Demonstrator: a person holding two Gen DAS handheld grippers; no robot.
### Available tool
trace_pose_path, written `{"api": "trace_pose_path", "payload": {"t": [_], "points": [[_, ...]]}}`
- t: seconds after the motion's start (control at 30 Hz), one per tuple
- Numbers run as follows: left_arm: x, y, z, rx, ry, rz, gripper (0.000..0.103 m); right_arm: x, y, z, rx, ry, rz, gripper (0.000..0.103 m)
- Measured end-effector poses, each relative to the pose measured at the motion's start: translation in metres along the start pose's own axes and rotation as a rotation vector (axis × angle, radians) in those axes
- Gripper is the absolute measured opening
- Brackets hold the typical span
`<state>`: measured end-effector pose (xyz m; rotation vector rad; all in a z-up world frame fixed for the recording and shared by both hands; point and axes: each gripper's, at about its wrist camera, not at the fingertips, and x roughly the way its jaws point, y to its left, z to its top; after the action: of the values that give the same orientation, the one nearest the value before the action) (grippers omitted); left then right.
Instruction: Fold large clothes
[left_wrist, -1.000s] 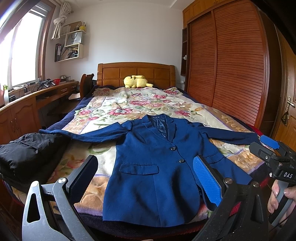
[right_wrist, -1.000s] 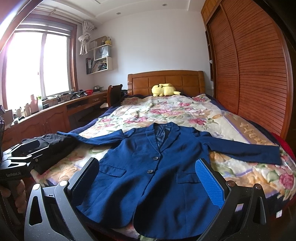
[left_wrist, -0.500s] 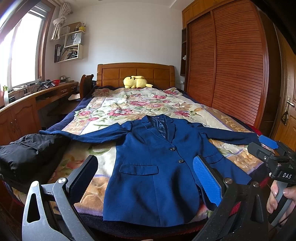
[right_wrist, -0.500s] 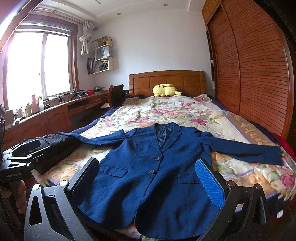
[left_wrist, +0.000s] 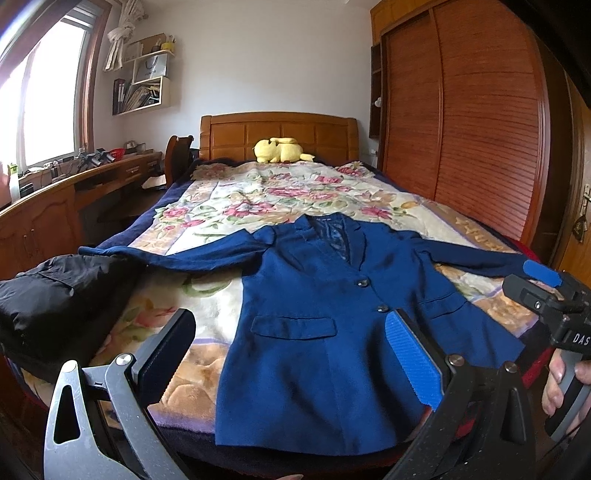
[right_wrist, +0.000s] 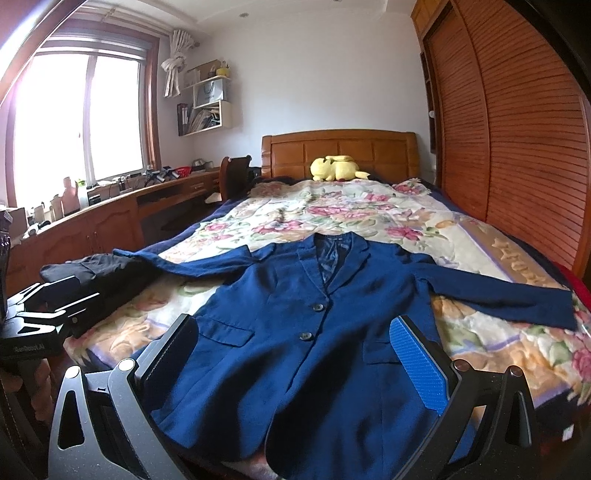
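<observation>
Little moving since earlier frames: both views creeping slightly, blazer staying put. Navy blazer (left_wrist: 314, 332) lying flat, front up, buttoned, sleeves spreading sideways, on floral blanket (left_wrist: 236, 199) at foot of bed, ahead of and below both jaws, untouched. Left gripper (left_wrist: 291, 354) hovering, jaws wide, holding nothing. Right gripper (right_wrist: 295, 354) likewise, jaws wide apart. Blazer cloth matte, woven; flap pockets, two dark buttons. Blue ribbed pads on fingers. Black garment (left_wrist: 55, 302) bunching at bed's left corner under left sleeve end. Yellow plush (left_wrist: 280, 149) sitting by wooden headboard.
</observation>
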<state>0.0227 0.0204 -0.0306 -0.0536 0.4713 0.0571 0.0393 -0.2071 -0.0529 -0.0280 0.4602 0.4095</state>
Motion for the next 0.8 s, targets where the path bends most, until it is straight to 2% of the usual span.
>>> {"api": "trace_pose_path", "payload": {"t": [0.43, 0.8], "points": [[0.052, 0.035, -0.008, -0.021, 0.037, 0.046, 0.103, 0.059, 0.004, 0.008, -0.012, 0.048, 0.021, 0.103], [0.104, 0.079, -0.008, -0.025, 0.092, 0.091, 0.103, 0.107, 0.007, 0.007, -0.041, 0.098, 0.053, 0.103]]}}
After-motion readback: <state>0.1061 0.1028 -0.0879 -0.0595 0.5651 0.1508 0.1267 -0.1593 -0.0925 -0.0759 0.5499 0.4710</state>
